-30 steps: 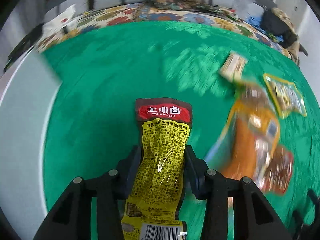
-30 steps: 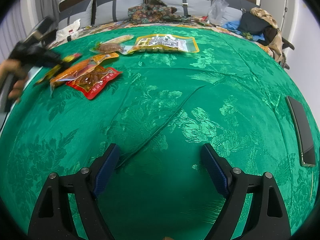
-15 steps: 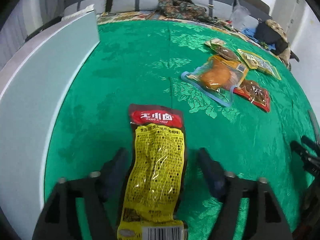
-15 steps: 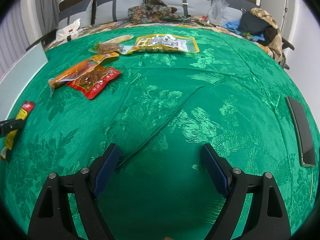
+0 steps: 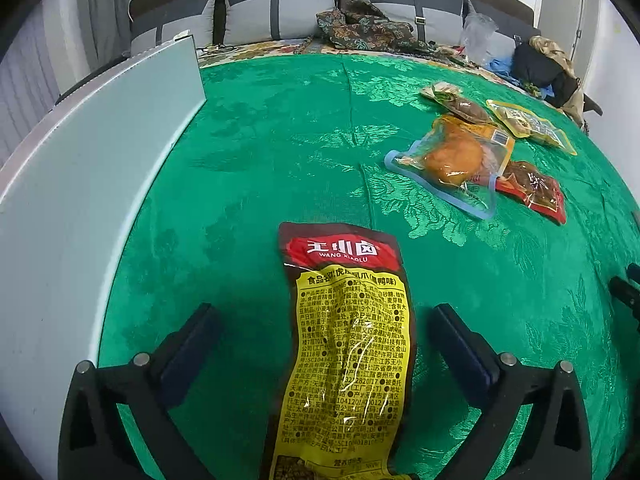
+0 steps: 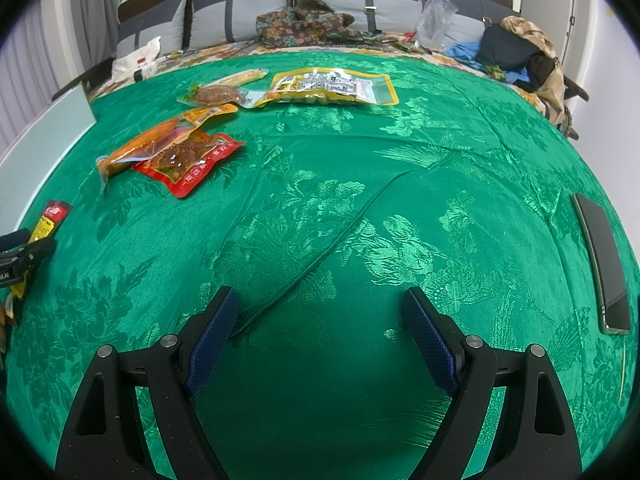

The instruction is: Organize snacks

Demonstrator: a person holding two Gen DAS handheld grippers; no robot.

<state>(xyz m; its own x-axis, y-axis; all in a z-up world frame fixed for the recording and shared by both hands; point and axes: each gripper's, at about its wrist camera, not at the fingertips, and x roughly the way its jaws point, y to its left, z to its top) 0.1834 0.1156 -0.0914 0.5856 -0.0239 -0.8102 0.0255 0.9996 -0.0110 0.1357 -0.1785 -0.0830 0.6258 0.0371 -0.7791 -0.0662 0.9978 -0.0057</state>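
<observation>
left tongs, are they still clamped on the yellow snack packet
No, the left tongs have just been opening, and the yellow snack packet lies on the green cloth between the pads with a gap on each side.

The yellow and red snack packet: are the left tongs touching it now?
Apart. The left wrist view shows green cloth between each blue pad and the yellow and red snack packet; the left tongs have just been opening.

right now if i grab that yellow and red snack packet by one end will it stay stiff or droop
The yellow and red packet would probably droop: it is a thin film pouch that already lies wavy on the green cloth. Its glossy, glinting surface may be somewhat slippery between pads. It looks flat and thinly filled, so likely light and not apt to roll.
</observation>
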